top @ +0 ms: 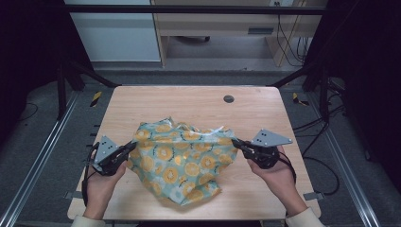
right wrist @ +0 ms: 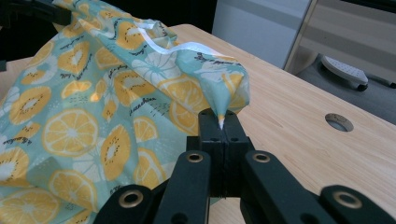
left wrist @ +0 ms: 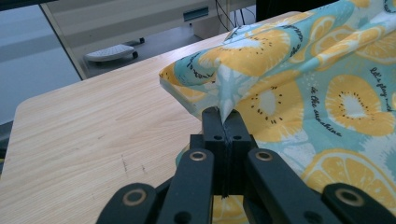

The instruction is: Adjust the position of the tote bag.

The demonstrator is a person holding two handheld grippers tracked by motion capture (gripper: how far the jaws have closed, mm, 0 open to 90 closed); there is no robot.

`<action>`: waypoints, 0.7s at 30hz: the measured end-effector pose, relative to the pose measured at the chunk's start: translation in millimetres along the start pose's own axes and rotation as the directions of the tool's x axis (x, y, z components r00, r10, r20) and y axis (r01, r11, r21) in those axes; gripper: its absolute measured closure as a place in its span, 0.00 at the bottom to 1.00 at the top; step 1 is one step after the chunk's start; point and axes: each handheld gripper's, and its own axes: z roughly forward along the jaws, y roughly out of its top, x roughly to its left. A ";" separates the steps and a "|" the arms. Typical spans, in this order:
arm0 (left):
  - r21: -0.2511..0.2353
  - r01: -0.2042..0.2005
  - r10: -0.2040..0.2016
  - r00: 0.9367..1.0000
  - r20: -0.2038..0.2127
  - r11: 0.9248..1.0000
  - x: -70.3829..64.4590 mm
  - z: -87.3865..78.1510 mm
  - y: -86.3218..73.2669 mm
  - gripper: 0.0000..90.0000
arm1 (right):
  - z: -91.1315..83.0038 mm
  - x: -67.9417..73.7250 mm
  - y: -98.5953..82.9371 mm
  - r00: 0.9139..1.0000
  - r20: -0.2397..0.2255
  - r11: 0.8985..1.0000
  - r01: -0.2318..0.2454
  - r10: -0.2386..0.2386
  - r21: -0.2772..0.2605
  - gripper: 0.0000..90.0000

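A teal cloth (top: 182, 161) printed with yellow citrus and kiwi slices lies crumpled on the near half of the bench (top: 189, 101), its middle bunched up in loose folds and its near corner reaching toward the bench's front edge. A narrow white strap or ribbon (right wrist: 161, 44) runs across the upper folds of the cloth.

The left gripper (top: 131, 147) sits at the cloth's left edge, its jaws closed tight on a pinch of fabric; in the left gripper view the cloth (left wrist: 299, 84) rises in a small peak straight out of the closed jaws, and the left gripper (left wrist: 225, 122) holds it just above the wood. The right gripper (top: 236, 143) is at the cloth's right edge, likewise clamped on a corner of the fabric; in the right gripper view the right gripper (right wrist: 220, 122) pinches a pointed tip of the cloth (right wrist: 107, 98), which drapes away from it to the left.

Each gripper is held by a hand coming in from the bench's near side, the left hand (top: 101, 182) and the right hand (top: 276, 177). A round dark hole (top: 229, 99) sits in the bench's far part, well apart from the cloth. Beyond the bench stand pale cabinets on a grey floor.
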 end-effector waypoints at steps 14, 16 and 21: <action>-0.005 -0.001 0.002 1.000 0.015 1.000 -2.2 -8.0 -7.6 1.00 | -1.3 3.3 -4.2 1.000 -0.006 1.000 0.005 -0.005 -0.002 1.00; -0.003 -0.005 0.005 1.000 0.015 1.000 -3.3 -9.8 -9.6 1.00 | -1.3 3.6 -5.1 1.000 -0.005 1.000 0.003 -0.003 -0.004 1.00; -0.003 -0.004 0.004 1.000 0.019 1.000 -4.2 -14.9 -12.1 1.00 | -2.4 6.9 -7.9 1.000 -0.014 1.000 0.005 -0.005 -0.006 1.00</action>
